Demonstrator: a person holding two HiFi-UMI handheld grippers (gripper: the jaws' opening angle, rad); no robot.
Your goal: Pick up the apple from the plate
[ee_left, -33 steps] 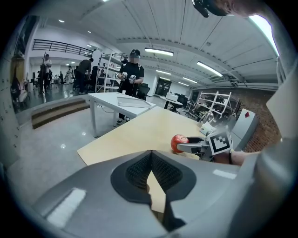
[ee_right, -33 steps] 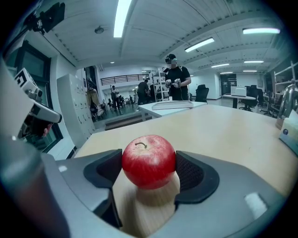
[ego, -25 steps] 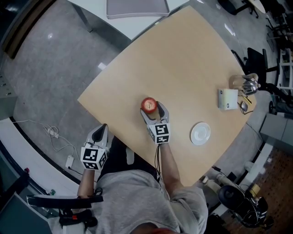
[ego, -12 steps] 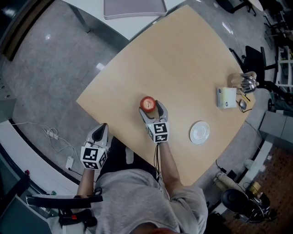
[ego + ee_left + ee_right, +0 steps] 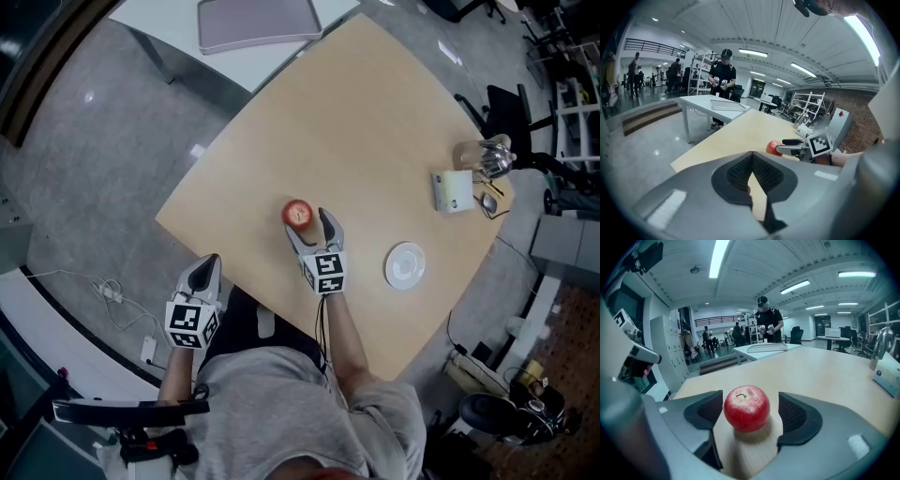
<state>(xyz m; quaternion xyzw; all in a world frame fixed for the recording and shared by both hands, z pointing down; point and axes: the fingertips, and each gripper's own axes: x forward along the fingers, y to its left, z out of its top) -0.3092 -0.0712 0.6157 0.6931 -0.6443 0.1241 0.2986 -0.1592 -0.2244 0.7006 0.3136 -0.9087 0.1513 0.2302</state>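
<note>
The apple (image 5: 746, 408) stands upright on the bare worktop (image 5: 356, 122), stem up, right between the spread jaws of the right gripper (image 5: 309, 228). The dark pads (image 5: 793, 414) flank it on either side. The one on the gripper's right stands clearly off the fruit, and the other is very near it, so the gripper is released and grips nothing. From above, the apple (image 5: 298, 214) sits at the jaw tips, just ahead of the marker cube. The small white plate (image 5: 405, 264) lies empty on the worktop, off to the right of this gripper and apart from the apple. Farther to the right and ahead, near the worktop's edge, are a white box (image 5: 453, 190) and a shiny glass or metal item (image 5: 483, 157) beside it. The left gripper (image 5: 206, 267) is held off the worktop's near edge, over the grey floor (image 5: 84, 169), well to the left of the right one. Its jaws are clenched together with nothing between them (image 5: 751, 161).
</note>
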